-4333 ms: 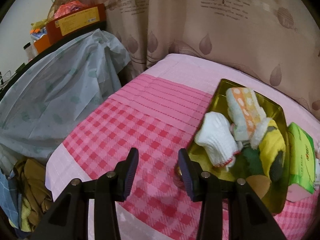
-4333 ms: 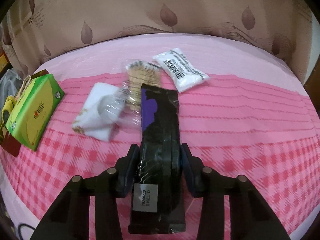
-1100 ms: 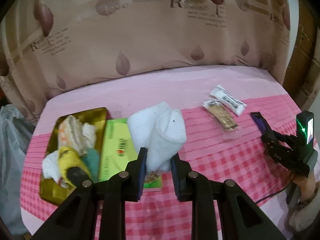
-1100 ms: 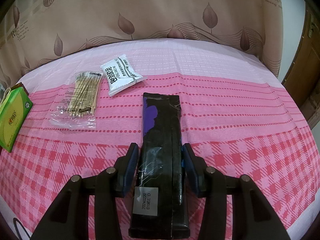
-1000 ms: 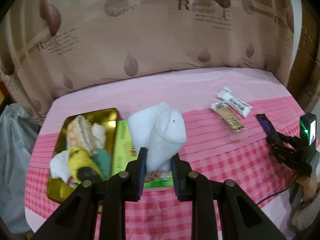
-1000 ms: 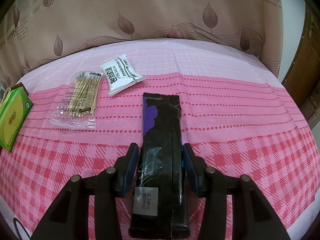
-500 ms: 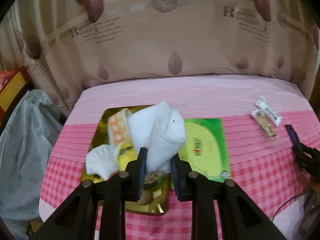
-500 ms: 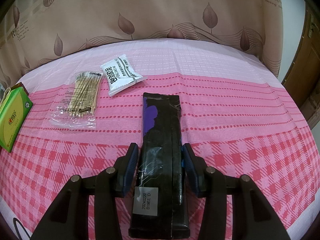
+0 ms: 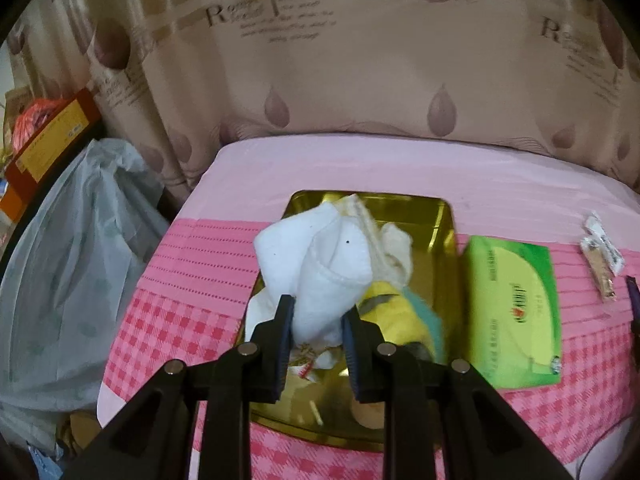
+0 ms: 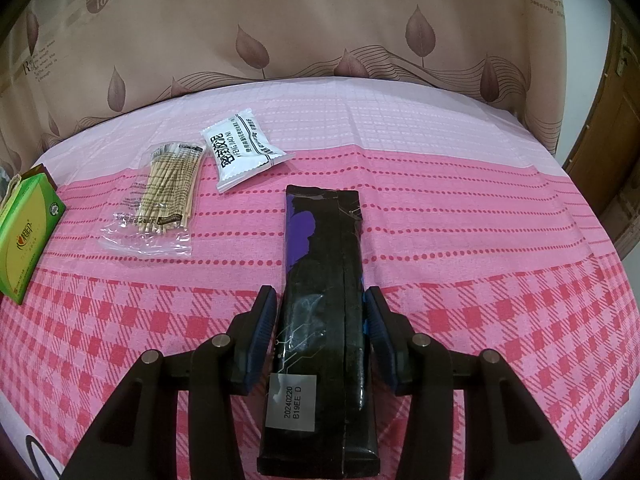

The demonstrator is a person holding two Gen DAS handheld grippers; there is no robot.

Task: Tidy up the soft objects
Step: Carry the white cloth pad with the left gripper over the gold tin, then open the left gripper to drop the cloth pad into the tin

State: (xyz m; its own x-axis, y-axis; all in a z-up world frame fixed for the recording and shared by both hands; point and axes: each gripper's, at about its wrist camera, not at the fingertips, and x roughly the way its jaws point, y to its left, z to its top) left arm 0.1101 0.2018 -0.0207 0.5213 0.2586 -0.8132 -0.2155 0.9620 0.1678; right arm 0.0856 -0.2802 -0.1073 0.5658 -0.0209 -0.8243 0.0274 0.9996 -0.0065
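Overhead, white towel [image 9: 320,268] above gold tray [image 9: 446,232]

My left wrist camera sits behind left gripper [image 9: 316,322], looks steeply down and forward over left end of desk [image 9: 192,256], close above gold tray [image 9: 446,236], curtain [image 9: 360,60] behind. My right wrist camera sits behind right gripper [image 10: 320,320], same steep downward tilt, close over desk's right part, facing same curtain. Shared between views: green tissue box [image 9: 512,312], at right edge on left camera, at far left edge on right camera; also stick packet [image 10: 168,196] and white sachet [image 10: 240,152].
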